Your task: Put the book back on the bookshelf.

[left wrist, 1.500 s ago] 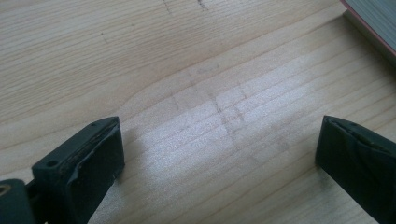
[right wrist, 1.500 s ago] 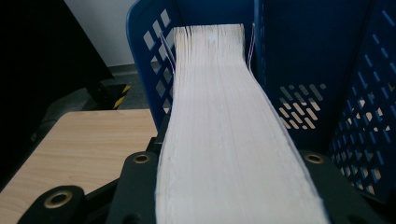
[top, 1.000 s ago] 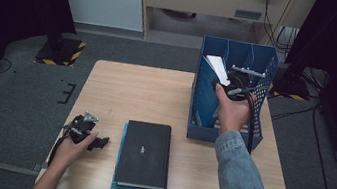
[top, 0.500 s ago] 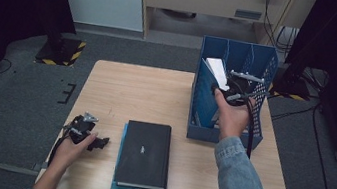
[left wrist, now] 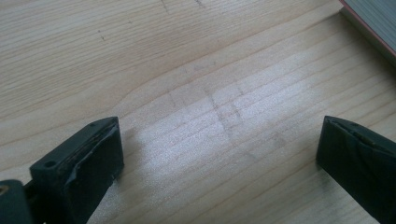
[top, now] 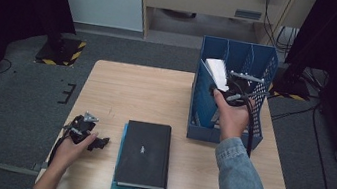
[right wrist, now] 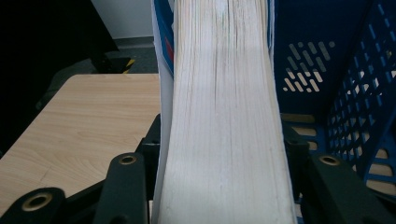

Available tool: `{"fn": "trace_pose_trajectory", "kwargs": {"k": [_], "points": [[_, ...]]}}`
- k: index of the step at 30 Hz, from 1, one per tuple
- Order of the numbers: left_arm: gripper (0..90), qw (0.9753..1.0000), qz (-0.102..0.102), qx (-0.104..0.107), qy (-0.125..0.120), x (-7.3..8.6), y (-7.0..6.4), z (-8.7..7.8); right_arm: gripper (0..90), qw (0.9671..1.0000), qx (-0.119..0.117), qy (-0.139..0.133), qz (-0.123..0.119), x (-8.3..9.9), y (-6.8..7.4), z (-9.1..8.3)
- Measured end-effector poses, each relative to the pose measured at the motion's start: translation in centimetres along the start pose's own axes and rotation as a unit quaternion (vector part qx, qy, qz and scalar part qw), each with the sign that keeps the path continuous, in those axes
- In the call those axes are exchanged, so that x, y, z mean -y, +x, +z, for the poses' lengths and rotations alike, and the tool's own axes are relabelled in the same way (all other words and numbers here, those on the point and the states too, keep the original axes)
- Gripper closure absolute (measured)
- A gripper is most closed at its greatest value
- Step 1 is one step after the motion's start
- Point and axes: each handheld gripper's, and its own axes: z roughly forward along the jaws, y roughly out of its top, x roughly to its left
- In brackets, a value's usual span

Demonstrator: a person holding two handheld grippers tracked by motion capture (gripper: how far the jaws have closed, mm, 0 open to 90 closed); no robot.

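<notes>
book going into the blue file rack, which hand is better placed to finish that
Right. The right gripper is clamped on the book above the blue file rack; the left gripper rests open on the table.

We find no readable text, label, brand or number anywhere. Black book (top: 144, 154) on table (top: 146, 91) has small pale mark in cover middle, too small for us to read. Book page edges (right wrist: 224, 121) are blank.
</notes>
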Motion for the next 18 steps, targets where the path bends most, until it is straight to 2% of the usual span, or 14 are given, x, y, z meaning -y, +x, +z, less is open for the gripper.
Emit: {"fn": "trace_pose_trajectory", "kwargs": {"k": [7,10,18], "points": [[0.0,1.0000,0.000,0.000,0.000,0.0,0.0,0.0,48.9,0.9999,-0.006,0.008,0.007,-0.4,-0.2,0.2],[0.0,1.0000,-0.002,0.000,-0.002,0.0,0.0,0.0,47.3,0.9999,-0.011,0.003,0.013,-0.7,0.0,0.3],[0.0,1.0000,-0.002,0.000,-0.002,0.0,0.0,0.0,47.0,0.9999,-0.010,0.011,0.001,-1.0,0.5,0.8]]}}
